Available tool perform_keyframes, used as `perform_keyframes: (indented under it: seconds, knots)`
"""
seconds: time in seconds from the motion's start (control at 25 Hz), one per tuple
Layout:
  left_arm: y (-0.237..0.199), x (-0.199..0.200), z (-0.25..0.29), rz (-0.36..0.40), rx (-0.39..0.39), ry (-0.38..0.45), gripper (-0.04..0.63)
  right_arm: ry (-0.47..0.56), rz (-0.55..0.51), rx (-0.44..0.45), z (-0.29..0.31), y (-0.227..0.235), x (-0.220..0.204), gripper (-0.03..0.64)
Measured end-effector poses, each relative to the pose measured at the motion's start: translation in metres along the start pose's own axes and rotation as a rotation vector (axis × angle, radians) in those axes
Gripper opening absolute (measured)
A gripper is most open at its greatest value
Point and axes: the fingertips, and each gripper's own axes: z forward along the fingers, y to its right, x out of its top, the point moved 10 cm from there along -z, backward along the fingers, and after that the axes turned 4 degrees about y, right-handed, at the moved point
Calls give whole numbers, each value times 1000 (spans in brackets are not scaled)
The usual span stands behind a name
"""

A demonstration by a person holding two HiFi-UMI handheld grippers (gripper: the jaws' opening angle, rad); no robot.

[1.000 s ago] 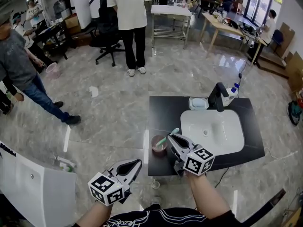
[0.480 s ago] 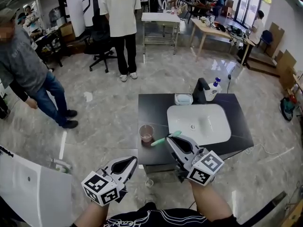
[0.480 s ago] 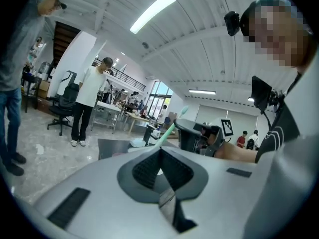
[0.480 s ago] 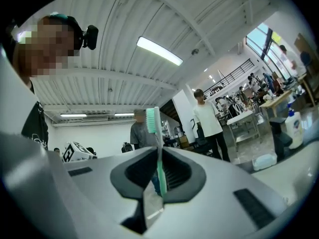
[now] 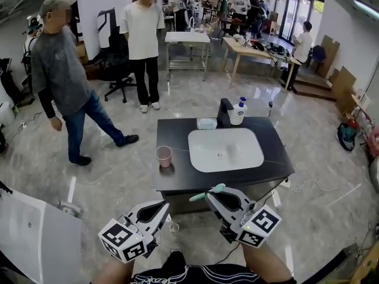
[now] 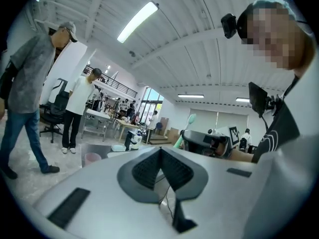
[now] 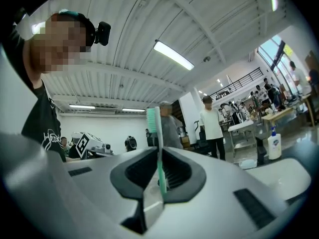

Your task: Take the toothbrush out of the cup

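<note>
Toothbrush (image 5: pixel 198 196) out of the cup (image 5: pixel 164 156), clamped in the right gripper (image 5: pixel 211 197).
The right jaws stood narrow, with the pads pressed on the mint-green handle. In the right gripper view the bristle head rose above the jaw tips. In the head view the brush lay roughly crosswise by the near edge of the black counter (image 5: pixel 177 179). It was well apart from the pink cup, which stood upright on the counter left of the white basin (image 5: pixel 225 149). The left gripper (image 5: pixel 160 207) held nothing, its jaws closed together, low and to the left of the right one. Two people stood on the floor beyond the counter.
</note>
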Motion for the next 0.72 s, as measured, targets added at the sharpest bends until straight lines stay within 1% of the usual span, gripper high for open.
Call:
perform_keyframes:
  seconds: [0.28, 0.48, 0.72]
  knots:
    - [73, -15, -19, 32, -36, 15, 5, -36, -14, 18, -66, -43, -5, 37]
    - [103, -32, -27, 44, -33, 19, 6, -54, 4, 12, -99, -57, -22, 37]
    - [130, -39, -32, 70, -60, 24, 5, -67, 18, 0, -123, -72, -32, 37]
